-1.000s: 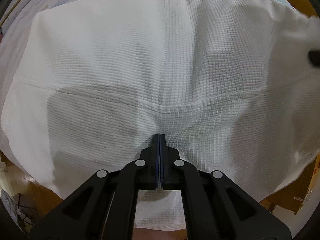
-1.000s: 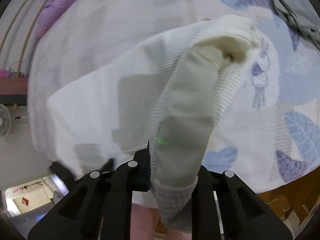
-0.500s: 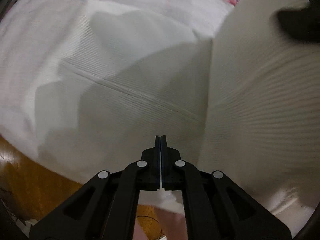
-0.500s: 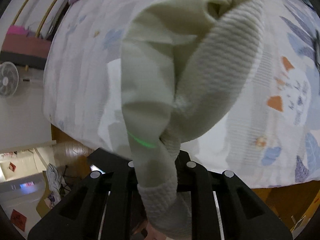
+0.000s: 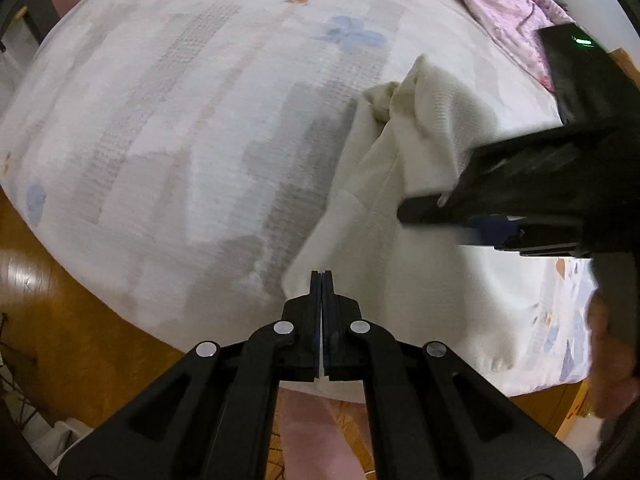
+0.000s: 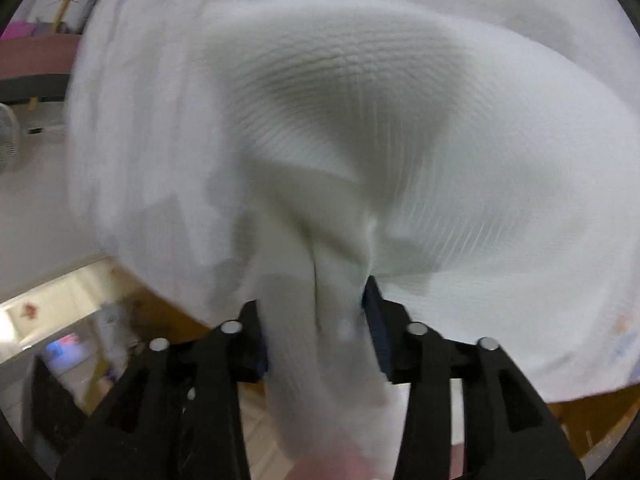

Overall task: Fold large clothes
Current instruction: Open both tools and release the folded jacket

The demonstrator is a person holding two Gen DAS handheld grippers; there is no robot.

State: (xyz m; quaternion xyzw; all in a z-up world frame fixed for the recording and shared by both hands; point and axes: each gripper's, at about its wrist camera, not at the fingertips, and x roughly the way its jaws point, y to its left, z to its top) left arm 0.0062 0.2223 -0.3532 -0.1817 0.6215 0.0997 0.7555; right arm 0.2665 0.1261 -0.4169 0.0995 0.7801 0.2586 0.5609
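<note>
Left wrist view: bed (image 5: 180, 128) at left; left gripper (image 5: 321, 280) pinched tight, whether on cloth I cannot tell; garment (image 5: 400, 220) draped on the bed to its right; right gripper (image 5: 460, 216) above it; its jaws have just been widening, a sleeve (image 6: 320, 320) loose between them.

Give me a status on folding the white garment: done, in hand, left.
Done: nothing neatly folded; the white waffle-knit garment lies bunched on the floral bedsheet. In hand: its sleeve runs between the right hand-held gripper's jaws, which have just been opening. The left hand-held gripper is shut, empty. Left: flattening and folding.
</note>
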